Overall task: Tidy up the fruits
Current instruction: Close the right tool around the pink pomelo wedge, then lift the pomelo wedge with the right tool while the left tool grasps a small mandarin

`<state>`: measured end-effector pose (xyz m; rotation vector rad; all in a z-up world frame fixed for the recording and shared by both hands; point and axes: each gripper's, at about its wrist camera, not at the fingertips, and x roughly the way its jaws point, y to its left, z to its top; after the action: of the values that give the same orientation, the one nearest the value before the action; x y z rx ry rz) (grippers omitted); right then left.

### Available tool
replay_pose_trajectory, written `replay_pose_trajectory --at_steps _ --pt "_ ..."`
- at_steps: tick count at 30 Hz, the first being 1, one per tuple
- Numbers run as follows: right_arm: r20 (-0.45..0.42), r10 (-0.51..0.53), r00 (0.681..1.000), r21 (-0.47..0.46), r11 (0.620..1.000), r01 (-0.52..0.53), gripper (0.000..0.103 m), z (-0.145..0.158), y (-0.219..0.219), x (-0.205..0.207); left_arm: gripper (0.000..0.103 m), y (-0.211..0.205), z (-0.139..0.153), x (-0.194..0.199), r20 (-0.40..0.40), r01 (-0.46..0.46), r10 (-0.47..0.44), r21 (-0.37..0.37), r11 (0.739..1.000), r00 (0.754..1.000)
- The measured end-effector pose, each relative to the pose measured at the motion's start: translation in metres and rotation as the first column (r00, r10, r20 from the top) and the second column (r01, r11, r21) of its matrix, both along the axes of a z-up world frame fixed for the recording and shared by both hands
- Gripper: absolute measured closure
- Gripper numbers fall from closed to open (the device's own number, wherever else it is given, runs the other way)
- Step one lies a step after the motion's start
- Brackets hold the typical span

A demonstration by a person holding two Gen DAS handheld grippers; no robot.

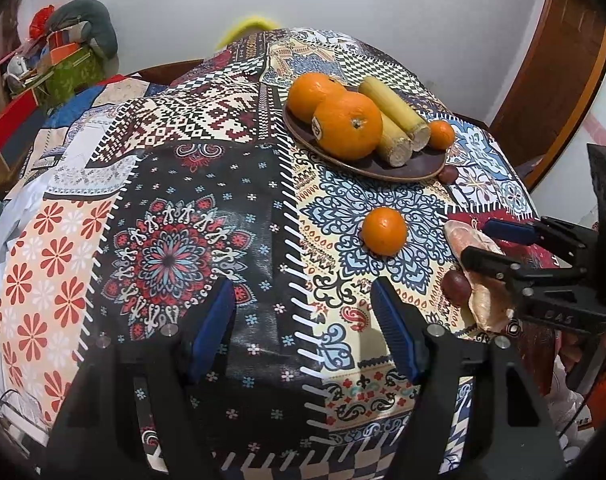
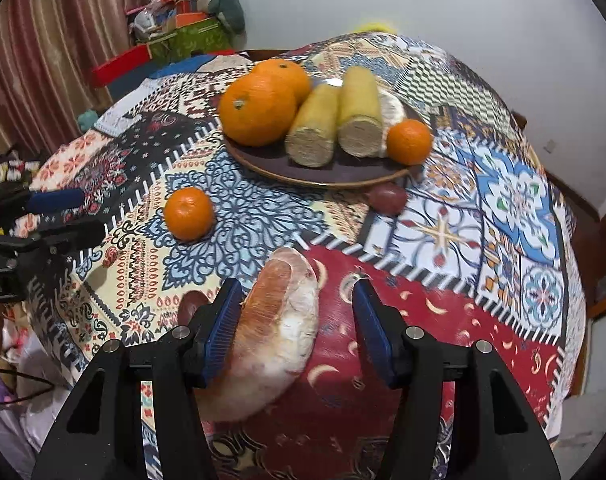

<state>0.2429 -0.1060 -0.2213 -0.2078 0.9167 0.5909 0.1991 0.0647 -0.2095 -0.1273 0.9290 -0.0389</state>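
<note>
right tool (image 2: 295, 320): wide open, straddling wrapped pomelo wedge (image 2: 279, 332) | left tool (image 1: 303, 328): open, empty | wedge soft, film slippery; grip mid-body

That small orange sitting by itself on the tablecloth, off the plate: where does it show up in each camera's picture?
Left wrist view: the lone small orange lies right of centre, below the plate.
Right wrist view: the same orange lies left of centre, below and left of the plate.
Shared landmark: the brown plate holding the big oranges.
</note>
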Motion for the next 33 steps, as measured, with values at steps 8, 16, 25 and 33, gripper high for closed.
replay_pose_trajectory --at_steps 8,16,25,33 --pt "-0.017 0.033 0.999 0.048 0.998 -0.032 0.049 -0.001 0.002 -0.023 0.033 -0.007 0.002 0.003 0.002 0.009 -0.009 0.004 1.0 1.0" --pt "-0.05 0.028 0.998 0.07 0.997 -0.025 0.049 -0.003 0.005 -0.025 0.033 -0.011 0.004 0.001 0.011 0.021 -0.021 0.015 1.0 1.0" --pt "-0.015 0.103 0.995 0.019 0.995 -0.103 0.038 -0.006 0.016 -0.04 0.033 -0.016 0.007 0.004 0.022 0.032 -0.033 0.027 0.999 0.999" --pt "-0.009 0.097 0.995 -0.031 0.995 -0.098 0.054 0.003 -0.011 -0.035 0.033 -0.022 0.001 0.017 0.004 0.06 -0.06 0.003 0.998 0.998"
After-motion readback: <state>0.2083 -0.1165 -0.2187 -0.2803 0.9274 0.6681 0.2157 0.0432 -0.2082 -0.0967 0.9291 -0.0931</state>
